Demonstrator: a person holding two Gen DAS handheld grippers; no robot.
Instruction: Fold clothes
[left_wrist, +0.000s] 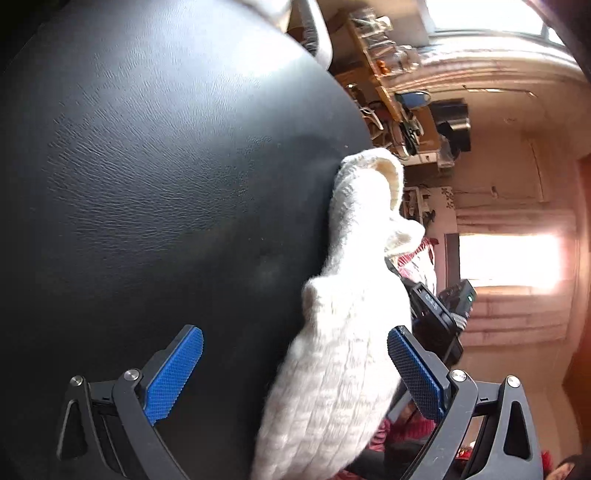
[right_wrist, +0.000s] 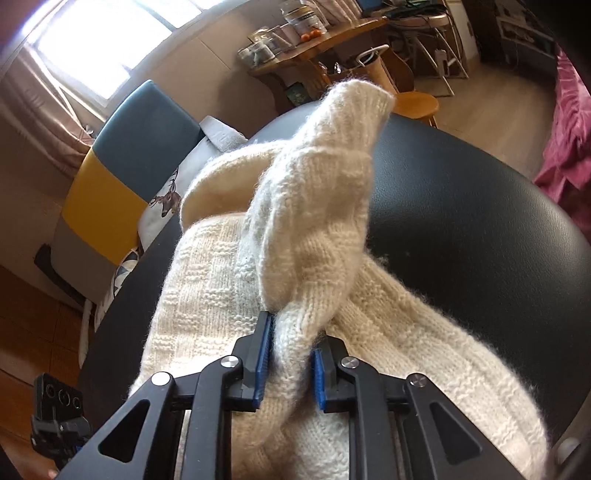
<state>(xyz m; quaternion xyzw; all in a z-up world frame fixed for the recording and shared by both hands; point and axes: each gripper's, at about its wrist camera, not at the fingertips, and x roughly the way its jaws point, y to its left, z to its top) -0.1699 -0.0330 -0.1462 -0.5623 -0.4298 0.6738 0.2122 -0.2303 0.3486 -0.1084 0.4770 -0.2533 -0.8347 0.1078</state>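
A black leather-like worktop (right_wrist: 480, 206) fronts a wooden shelf of jars (right_wrist: 295, 48), a blue-and-yellow chair (right_wrist: 110, 166) and magenta fabric (right_wrist: 569, 147).

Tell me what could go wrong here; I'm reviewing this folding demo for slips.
The right hand-held gripper pinches only a narrow bunch of the white sweater, so the knit may slip out. The left hand-held gripper is open, leaving the sweater's part near the black table's edge free to slide off.

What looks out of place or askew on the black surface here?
The cream sweater is bunched, not flat: the right tongs pinch a twisted fold standing upright, and part hangs past the black surface's edge. The left tongs are open.
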